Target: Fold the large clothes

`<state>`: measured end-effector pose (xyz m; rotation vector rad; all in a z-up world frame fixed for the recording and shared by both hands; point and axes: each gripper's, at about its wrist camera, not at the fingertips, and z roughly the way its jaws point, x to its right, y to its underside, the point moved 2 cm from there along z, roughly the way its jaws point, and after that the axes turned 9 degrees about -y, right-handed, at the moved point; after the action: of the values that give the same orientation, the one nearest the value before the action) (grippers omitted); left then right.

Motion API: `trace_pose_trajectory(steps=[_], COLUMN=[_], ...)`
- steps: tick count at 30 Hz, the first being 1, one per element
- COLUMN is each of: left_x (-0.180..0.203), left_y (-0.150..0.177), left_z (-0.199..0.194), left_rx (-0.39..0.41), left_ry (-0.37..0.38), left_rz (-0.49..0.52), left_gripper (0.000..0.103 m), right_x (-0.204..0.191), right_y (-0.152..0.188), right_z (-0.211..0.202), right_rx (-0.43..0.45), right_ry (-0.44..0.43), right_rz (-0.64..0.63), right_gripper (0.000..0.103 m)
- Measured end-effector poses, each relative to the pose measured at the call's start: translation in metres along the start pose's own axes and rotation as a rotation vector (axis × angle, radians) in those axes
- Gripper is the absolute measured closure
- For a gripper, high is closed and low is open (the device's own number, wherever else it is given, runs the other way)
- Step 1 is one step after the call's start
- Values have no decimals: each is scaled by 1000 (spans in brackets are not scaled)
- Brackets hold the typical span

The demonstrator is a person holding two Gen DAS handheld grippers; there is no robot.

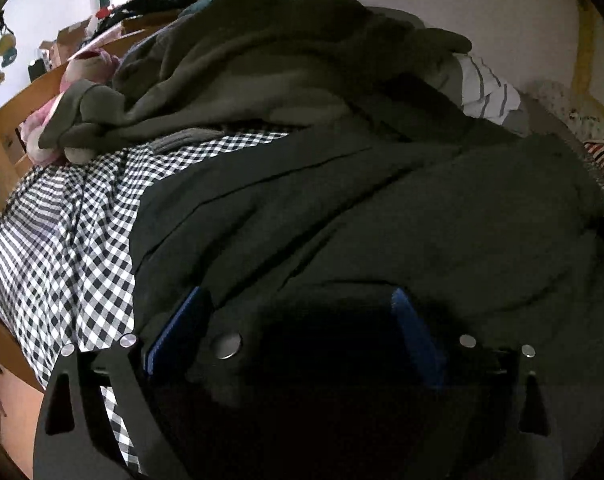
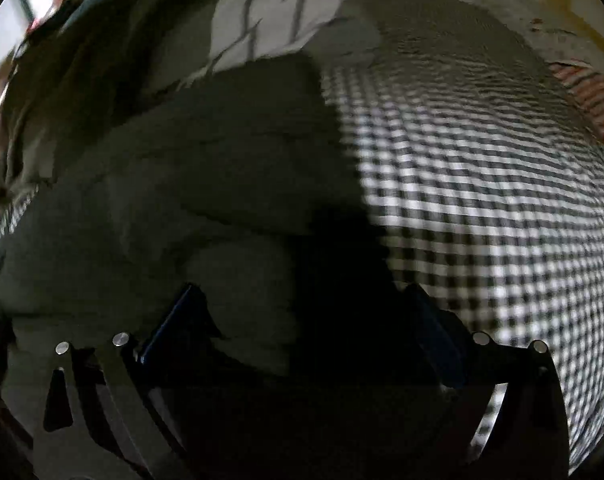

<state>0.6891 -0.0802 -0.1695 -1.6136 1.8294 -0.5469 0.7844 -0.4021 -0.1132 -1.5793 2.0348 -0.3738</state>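
At nine o'clock in the left wrist view the checked sheet (image 1: 62, 240) shows bare, and from there the dark garment (image 1: 342, 220) spreads across the centre toward three o'clock, lying fairly flat with a long seam or fold line running from about eight up to one. Behind it at twelve sits a heap of olive clothing (image 1: 262, 72), with a striped white piece (image 1: 486, 92) at two. The left gripper (image 1: 298, 312) hangs over the garment's near edge at six o'clock, jaws spread wide, nothing pinched between them.

In the right wrist view, blurred, the same dark garment (image 2: 182, 200) fills nine through the centre, its right edge meeting the sheet (image 2: 482, 220) that runs out to three. The right gripper (image 2: 302, 308) sits at six, straddling that edge, jaws spread and apparently empty.

The garment looks like a soft, thickish knit: limp, moderately heavy for cloth, not slippery, unlikely to hold a crease unaided. It should sag between two grips, so I would take the near corners or hem, pinching through a full layer near each edge
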Motion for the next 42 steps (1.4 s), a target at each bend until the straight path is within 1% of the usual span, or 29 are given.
trace_pose_trajectory(steps=[2, 3, 4, 6, 7, 8, 10, 12, 14, 15, 16, 18, 20, 21, 22, 23, 24, 25, 28, 30, 32, 33, 34, 35, 37, 39, 40, 41, 42], left_x=[1, 3, 5, 7, 8, 7, 7, 3, -5, -9, -11, -3, 15, 28, 42, 51, 58, 60, 38, 20, 5, -5, -12, -22, -39, -54, -57, -59, -58], left_y=[2, 3, 4, 5, 6, 7, 8, 10, 17, 27, 39, 67, 95, 111, 124, 134, 145, 159, 181, 197, 214, 223, 229, 237, 249, 263, 270, 275, 280], left_z=[1, 1, 1, 1, 1, 0, -3, -13, -41, -62, -79, -105, -119, -120, -113, -104, -93, -81, -74, -75, -80, -83, -87, -91, -96, -94, -92, -89, -86], left_rx=[13, 20, 26, 39, 45, 46, 44, 36, 84, 132, 164, 196, 204, 196, 154, 112, 63, 12, -52, -100, -116, -117, -107, -92, -74, -69, -55, -46, -36], left_ry=[-14, -23, -36, -56, -62, -60, -62, -64, -81, -66, -51, -23, 18, 25, 11, 1, -9, -8, 29, 19, 28, 48, 69, 90, 96, 141, 183, 204, 205], left_rz=[9, 12, 15, 18, 14, 2, 1, -21, -81, -121, -146, -154, -130, -96, -39, 1, 32, 33, -79, -143, -195, -235, -261, -297, -368, -433, -443, -434, -412], left_gripper=[10, 9, 9, 9, 9, 9, 9, 9, 9, 9, 9, 9, 9, 9, 9, 9, 9, 9, 9, 9, 9, 9, 9, 9, 9, 8, 8, 8, 8], right_x=[-13, -27, -40, -56, -55, -46, -29, -16, -9, -8, -7, -10, -17, -20, -21, -15, -9, 1, 16, 26, 35, 35, 26, 31, 33, 41, 47, 55, 58], right_y=[12, 17, 24, 40, 48, 53, 55, 60, 69, 77, 85, 109, 130, 140, 142, 151, 151, 153, 154, 160, 167, 170, 182, 187, 196, 205, 207, 209, 216], right_z=[-29, -35, -35, -16, -4, 3, 1, -21, -43, -59, -70, -90, -88, -78, -66, -56, -52, -52, -59, -62, -71, -74, -84, -93, -104, -113, -115, -117, -120], right_rx=[65, 69, 45, -38, -65, -80, -68, -15, 24, 53, 68, 70, 56, 31, 7, -2, 5, 1, -19, -26, -7, 5, 23, 46, 69, 86, 93, 102, 106], right_ry=[14, 6, -7, 61, 95, 63, 10, 26, 61, 109, 108, 30, 12, 43, 88, 102, 84, 55, 67, 72, 69, 66, 58, 48, 40, 28, 18, 3, -5], right_rz=[-72, -114, -178, -313, -353, -332, -272, -257, -262, -267, -265, -266, -324, -381, -417, -431, -410, -376, -379, -387, -397, -398, -398, -398, -399, -395, -381, -357, -344], right_gripper=[4, 4, 4, 4, 4, 4, 4, 5, 7, 7, 7, 7, 7, 7, 7, 7, 6, 6, 6, 6, 6, 6, 6, 6, 6, 6, 6, 6, 6])
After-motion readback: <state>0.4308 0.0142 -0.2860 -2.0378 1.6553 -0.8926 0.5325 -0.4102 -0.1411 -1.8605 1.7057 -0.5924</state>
